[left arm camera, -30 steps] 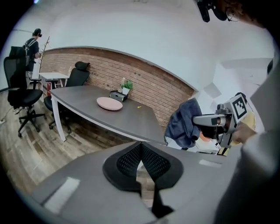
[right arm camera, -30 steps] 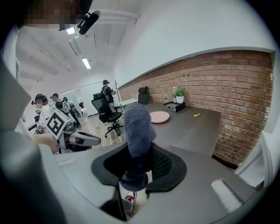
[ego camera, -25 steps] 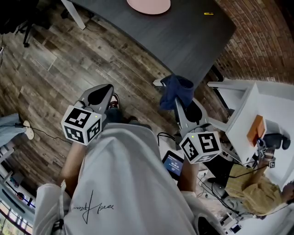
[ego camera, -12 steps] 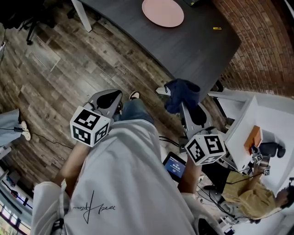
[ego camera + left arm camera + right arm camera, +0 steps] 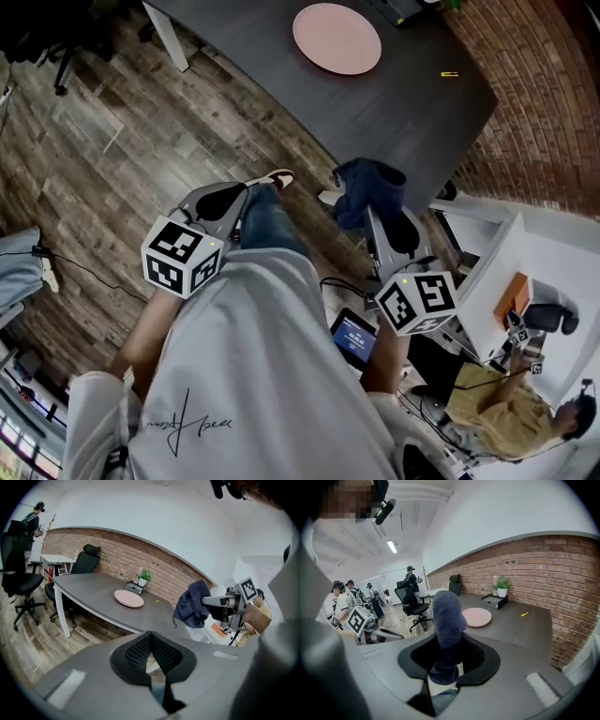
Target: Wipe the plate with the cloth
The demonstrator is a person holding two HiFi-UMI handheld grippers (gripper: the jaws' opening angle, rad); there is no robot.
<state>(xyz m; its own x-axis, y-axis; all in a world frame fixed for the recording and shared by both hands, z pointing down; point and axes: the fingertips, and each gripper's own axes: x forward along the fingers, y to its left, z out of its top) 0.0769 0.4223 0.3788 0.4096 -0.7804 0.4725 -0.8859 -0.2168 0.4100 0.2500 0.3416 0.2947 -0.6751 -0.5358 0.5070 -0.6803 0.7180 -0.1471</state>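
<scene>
blue cloth (image 5: 446, 611) pinched by fingers of right gripper (image 5: 448, 654); left gripper (image 5: 151, 644) fingers pressed together.

Cloth (image 5: 446, 616): dark blue, plain. Plate (image 5: 337, 37): pale pink, plain. Table (image 5: 412, 103): dark grey. Floor (image 5: 103, 141): brown wood grain. Wall (image 5: 548, 103): red-brown brick. My left gripper (image 5: 151, 641) and my right gripper (image 5: 448, 644): grey bodies, black pads, and cubes with black-and-white square markers.

The left claw (image 5: 150, 641) has its jaws together, empty. Beyond it a pink plate (image 5: 129, 598) sits on the grey worktop (image 5: 84, 587); right of the plate hangs a blue cloth (image 5: 191, 606).
</scene>
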